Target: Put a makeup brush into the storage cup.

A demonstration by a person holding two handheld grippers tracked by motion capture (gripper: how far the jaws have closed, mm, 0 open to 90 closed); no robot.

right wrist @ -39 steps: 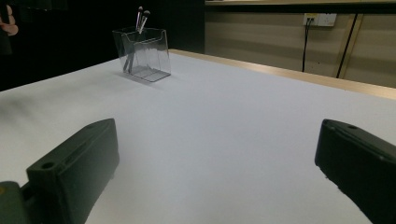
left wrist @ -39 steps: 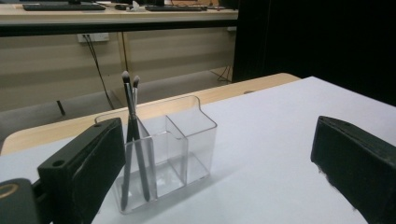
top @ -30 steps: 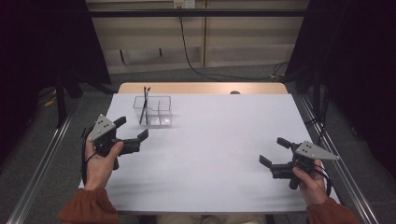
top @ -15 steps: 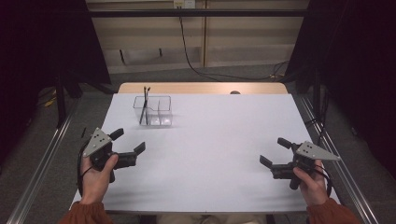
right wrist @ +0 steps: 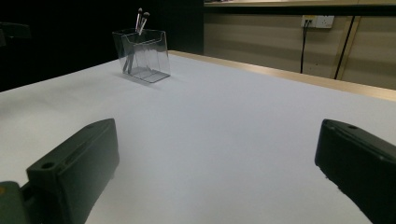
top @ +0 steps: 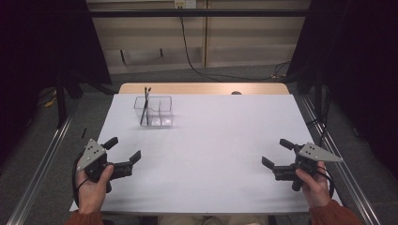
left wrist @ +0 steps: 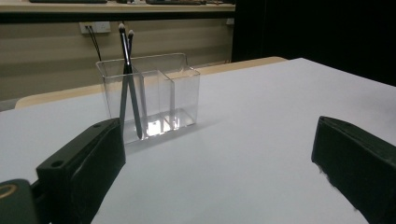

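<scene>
The worktop [top: 211,140] is plain white with a pale wooden strip at its far edge, and the organizer [top: 154,111] on it is clear and colourless. The two brushes [left wrist: 127,79] in it have dark grey handles and pale tips. Both the left gripper [top: 123,152] and the right gripper [top: 277,154] are black, each with a grey plate on top, and the sleeves are rust orange

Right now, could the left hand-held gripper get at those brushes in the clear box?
Probably yes: the left hand-held gripper is open, and only bare table lies between it and the brushes standing in the clear box.
</scene>
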